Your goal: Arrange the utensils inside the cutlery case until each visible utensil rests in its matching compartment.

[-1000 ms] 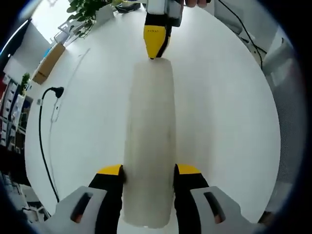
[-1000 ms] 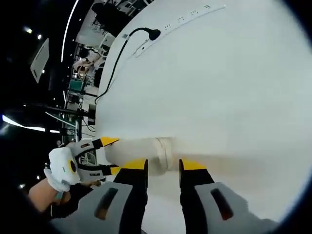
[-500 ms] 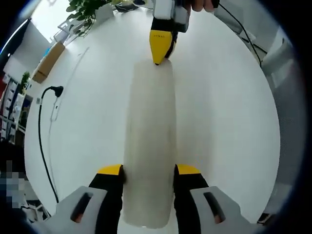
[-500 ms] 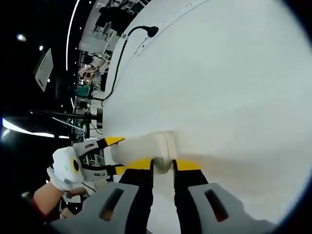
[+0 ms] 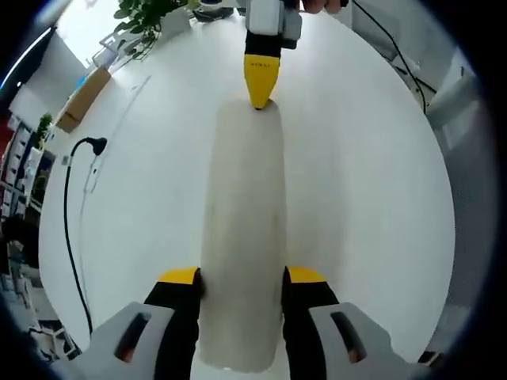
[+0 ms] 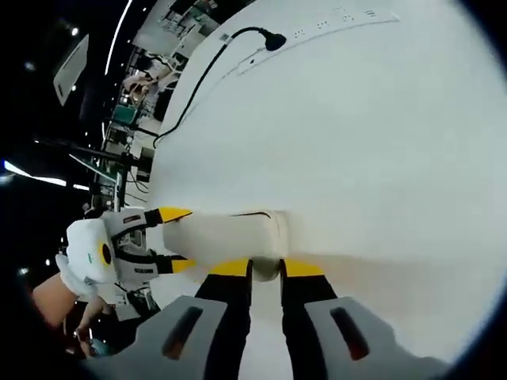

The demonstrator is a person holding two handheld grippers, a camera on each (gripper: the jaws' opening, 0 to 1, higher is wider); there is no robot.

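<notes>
A long translucent white cutlery case (image 5: 242, 229) lies closed on the white table (image 5: 364, 190), and its contents are hidden. My left gripper (image 5: 242, 277) is shut on its near end, one yellow-tipped jaw on each long side. At the far end my right gripper (image 5: 260, 79) touches the case with its tip. In the right gripper view the case (image 6: 222, 235) runs off to the left, and my right gripper (image 6: 265, 269) has its jaws pinched on the rim of the case's end. The left gripper (image 6: 146, 237) holds the other end, with a person's gloved hand (image 6: 83, 253) behind it.
A black cable with a plug (image 5: 93, 146) lies on the table at the left, near a white power strip (image 6: 333, 20). A cardboard box (image 5: 79, 95) and a potted plant (image 5: 142, 16) stand past the far table edge. Another cable (image 5: 388, 43) runs at the upper right.
My right gripper's jaws have narrowed from a wide gap onto the end of the case. The left gripper and the case have stayed put.
</notes>
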